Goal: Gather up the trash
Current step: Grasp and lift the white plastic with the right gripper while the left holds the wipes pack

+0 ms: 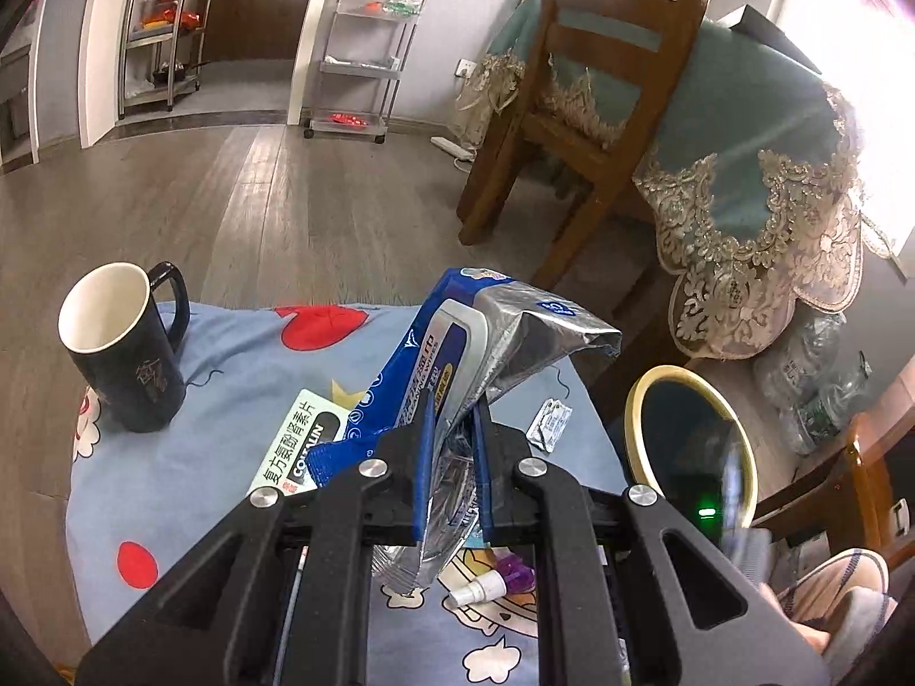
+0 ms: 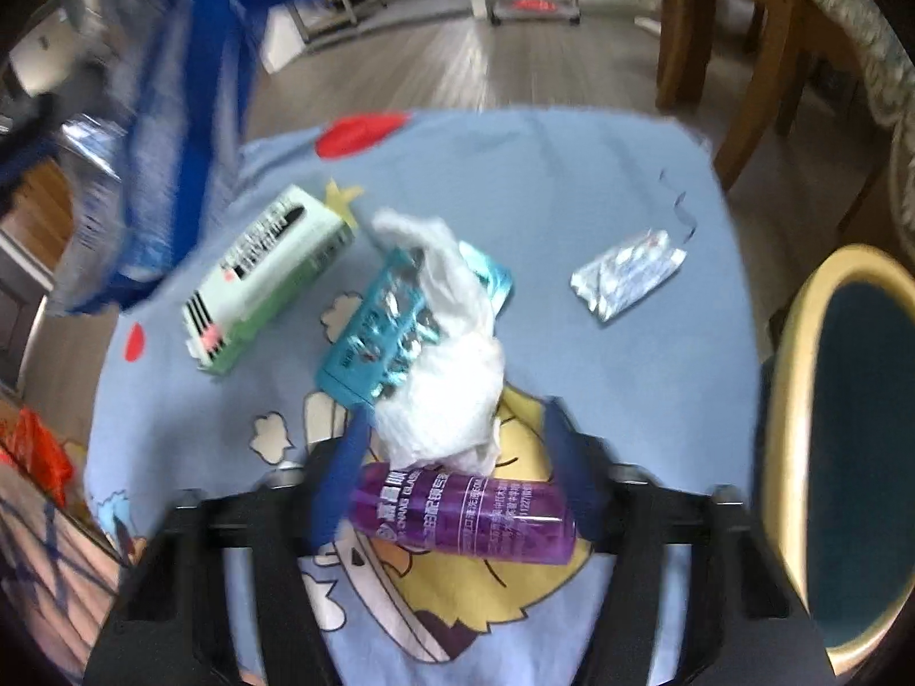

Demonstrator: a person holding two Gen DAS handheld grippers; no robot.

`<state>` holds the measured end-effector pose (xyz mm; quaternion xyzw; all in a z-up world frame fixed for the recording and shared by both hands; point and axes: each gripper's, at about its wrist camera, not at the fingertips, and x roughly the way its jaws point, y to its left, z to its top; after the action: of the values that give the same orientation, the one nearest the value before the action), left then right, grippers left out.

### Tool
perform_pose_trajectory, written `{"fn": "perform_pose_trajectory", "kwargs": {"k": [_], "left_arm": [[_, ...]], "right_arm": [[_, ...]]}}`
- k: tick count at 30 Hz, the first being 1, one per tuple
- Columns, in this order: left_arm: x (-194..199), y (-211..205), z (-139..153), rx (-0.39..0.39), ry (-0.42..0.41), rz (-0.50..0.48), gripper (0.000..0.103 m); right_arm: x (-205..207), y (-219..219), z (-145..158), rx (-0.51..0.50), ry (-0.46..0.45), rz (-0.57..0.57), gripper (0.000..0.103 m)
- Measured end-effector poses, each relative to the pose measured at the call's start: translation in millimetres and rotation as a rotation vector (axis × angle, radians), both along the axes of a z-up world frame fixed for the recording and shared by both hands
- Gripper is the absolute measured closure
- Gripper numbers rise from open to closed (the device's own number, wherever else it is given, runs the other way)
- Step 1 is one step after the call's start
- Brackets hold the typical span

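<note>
My left gripper [image 1: 454, 409] is shut on a blue and silver wipes packet [image 1: 503, 320], held up above the blue cartoon cloth [image 1: 240, 366]; the same packet [image 2: 166, 114] shows blurred at upper left in the right wrist view. My right gripper [image 2: 456, 414] stands open low over the cloth [image 2: 572, 171], its fingers on either side of a crumpled white tissue [image 2: 446, 389]. The left finger is at the tissue's edge and the right finger is apart from it. A teal blister pack [image 2: 372, 337] lies under the tissue. A purple bottle [image 2: 463, 514] lies across, between the fingers nearer the camera.
A green and white medicine box [image 2: 263, 274] and a silver foil sachet [image 2: 626, 274] lie on the cloth. A black mug [image 1: 123, 354] stands at its far left. A yellow-rimmed bin [image 2: 789, 400] stands beside the right edge. A wooden chair [image 1: 577, 131] and a draped table [image 1: 760, 171] are beyond.
</note>
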<state>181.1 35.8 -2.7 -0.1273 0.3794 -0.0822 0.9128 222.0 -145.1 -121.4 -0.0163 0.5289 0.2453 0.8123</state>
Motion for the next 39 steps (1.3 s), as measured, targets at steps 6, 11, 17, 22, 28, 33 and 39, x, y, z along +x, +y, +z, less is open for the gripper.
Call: {"fn": "perform_pose_trajectory", "kwargs": {"k": [6, 11, 17, 22, 28, 33, 39], "left_arm": [[0, 3, 1, -0.004, -0.006, 0.015, 0.092], [-1, 3, 1, -0.01, -0.01, 0.017, 0.092], [-2, 1, 2, -0.011, -0.014, 0.014, 0.092], [-2, 1, 3, -0.015, -0.019, 0.012, 0.092], [-2, -1, 4, -0.021, -0.024, 0.003, 0.092], [-2, -5, 5, -0.026, -0.027, -0.007, 0.092], [-1, -10, 8, -0.035, -0.033, -0.019, 0.092]], "right_arm": [[-7, -6, 11, 0.064, -0.03, -0.008, 0.08], [-15, -26, 45, 0.145, -0.105, -0.036, 0.08], [-29, -46, 83, 0.212, -0.186, -0.054, 0.08], [-41, -56, 103, 0.25, -0.227, -0.067, 0.08], [-53, -74, 119, 0.275, -0.26, -0.089, 0.08], [-56, -93, 129, 0.292, -0.273, -0.116, 0.08], [-63, -110, 132, 0.311, -0.28, -0.157, 0.08]]}}
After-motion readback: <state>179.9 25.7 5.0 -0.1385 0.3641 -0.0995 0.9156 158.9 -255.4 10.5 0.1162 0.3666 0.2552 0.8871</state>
